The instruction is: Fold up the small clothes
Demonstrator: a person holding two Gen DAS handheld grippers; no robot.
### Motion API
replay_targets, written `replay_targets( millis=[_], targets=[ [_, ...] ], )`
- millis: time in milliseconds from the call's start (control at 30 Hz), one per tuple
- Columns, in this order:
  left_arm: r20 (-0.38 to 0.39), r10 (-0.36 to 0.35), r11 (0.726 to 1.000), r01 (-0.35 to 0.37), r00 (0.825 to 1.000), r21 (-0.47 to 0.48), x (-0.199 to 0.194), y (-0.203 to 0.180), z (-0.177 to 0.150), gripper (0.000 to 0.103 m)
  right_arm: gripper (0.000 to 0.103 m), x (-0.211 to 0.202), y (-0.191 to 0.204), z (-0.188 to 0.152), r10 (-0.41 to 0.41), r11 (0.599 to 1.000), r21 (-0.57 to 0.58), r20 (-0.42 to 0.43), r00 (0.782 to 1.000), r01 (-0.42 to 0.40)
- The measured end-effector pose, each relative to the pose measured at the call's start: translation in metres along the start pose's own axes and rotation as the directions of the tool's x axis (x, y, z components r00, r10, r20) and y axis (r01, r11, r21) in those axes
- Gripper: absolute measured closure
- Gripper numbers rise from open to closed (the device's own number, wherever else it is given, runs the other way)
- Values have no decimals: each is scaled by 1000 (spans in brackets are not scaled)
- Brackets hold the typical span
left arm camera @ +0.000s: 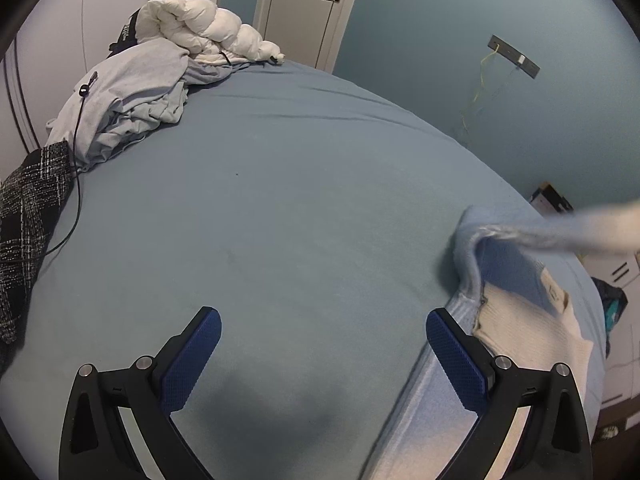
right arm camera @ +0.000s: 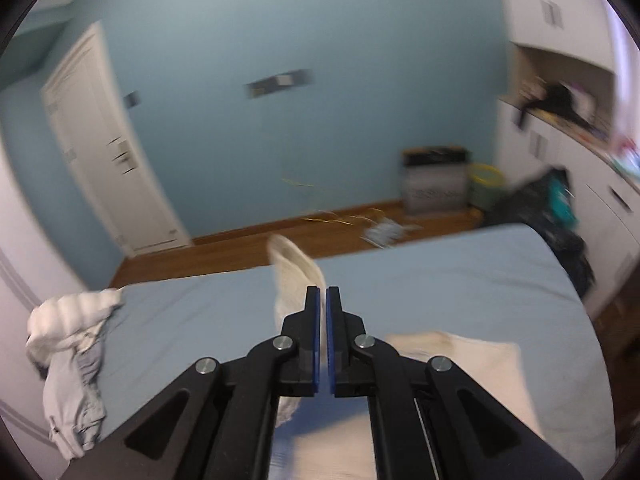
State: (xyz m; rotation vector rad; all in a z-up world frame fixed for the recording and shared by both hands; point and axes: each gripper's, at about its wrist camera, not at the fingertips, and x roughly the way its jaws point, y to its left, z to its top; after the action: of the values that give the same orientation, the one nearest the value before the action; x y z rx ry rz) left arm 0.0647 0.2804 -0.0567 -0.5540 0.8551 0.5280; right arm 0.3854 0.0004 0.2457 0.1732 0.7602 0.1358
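Observation:
A small light-blue and cream sweater [left arm camera: 516, 284] lies on the blue bed sheet [left arm camera: 280, 200] at the right of the left wrist view. One sleeve [left arm camera: 580, 230] is pulled up and off to the right, blurred. My left gripper [left arm camera: 323, 330] is open and empty, low over the sheet, its right finger [left arm camera: 456, 360] beside the sweater's hem. In the right wrist view my right gripper [right arm camera: 323, 292] is shut on the cream sleeve cuff [right arm camera: 294, 276], which sticks up left of the fingers. The sweater's cream body [right arm camera: 460, 364] lies below it.
A heap of white duvet [left arm camera: 200, 28] and pale clothes [left arm camera: 132, 92] sits at the bed's far left corner, with a black-and-white patterned cloth [left arm camera: 28, 220] and a black cable [left arm camera: 76, 184]. Beyond the bed are a white door [right arm camera: 104, 152], wooden floor and white cabinets [right arm camera: 580, 128].

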Motion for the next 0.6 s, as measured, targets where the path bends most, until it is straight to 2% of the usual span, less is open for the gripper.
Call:
replay_targets(
  millis=[67, 133, 167, 200, 233, 267, 300, 333, 367, 467, 533, 600],
  targets=[
    [0, -9, 1000, 9, 1000, 13, -3, -5, -1, 0, 103, 3, -60, -15, -61, 998, 31, 8, 998, 60],
    [8, -9, 999, 9, 1000, 38, -6, -11, -2, 0, 103, 13, -124, -50, -190, 979, 78, -6, 982, 190],
    [12, -3, 999, 3, 1000, 48, -7, -14, -3, 0, 103, 22, -141, -67, -229, 969, 92, -34, 973, 231],
    [15, 6, 998, -7, 1000, 57, -8, -18, -4, 0, 97, 33, -164, -89, -238, 961, 123, -91, 967, 248],
    [16, 13, 998, -14, 1000, 66, -9, -22, -5, 0, 92, 47, -183, -109, -200, 956, 178, -178, 963, 232],
    [14, 16, 997, -17, 1000, 74, -9, -26, -7, 0, 74, 60, -199, -132, -123, 947, 259, -255, 959, 190],
    [11, 14, 996, -15, 1000, 88, -10, -31, -9, 0, 53, 74, -212, -159, -12, 922, 364, -314, 949, 132],
    [10, 9, 995, -10, 1000, 98, -11, -34, -10, 0, 46, 83, -216, -174, 60, 900, 426, -337, 940, 95],
    [10, 2, 994, -3, 1000, 108, -12, -38, -12, 0, 45, 97, -218, -196, 154, 867, 497, -355, 922, 46],
    [13, -12, 990, 10, 1000, 141, -14, -51, -16, 0, 45, 133, -197, -234, 329, 800, 597, -363, 872, -53],
    [15, -7, 987, 5, 1000, 159, -15, -57, -18, 0, 45, 156, -186, -247, 380, 764, 641, -351, 856, -77],
    [13, -9, 983, 6, 1000, 183, -13, -63, -20, 0, 45, 179, -173, -259, 402, 739, 668, -336, 852, -86]
  ],
)
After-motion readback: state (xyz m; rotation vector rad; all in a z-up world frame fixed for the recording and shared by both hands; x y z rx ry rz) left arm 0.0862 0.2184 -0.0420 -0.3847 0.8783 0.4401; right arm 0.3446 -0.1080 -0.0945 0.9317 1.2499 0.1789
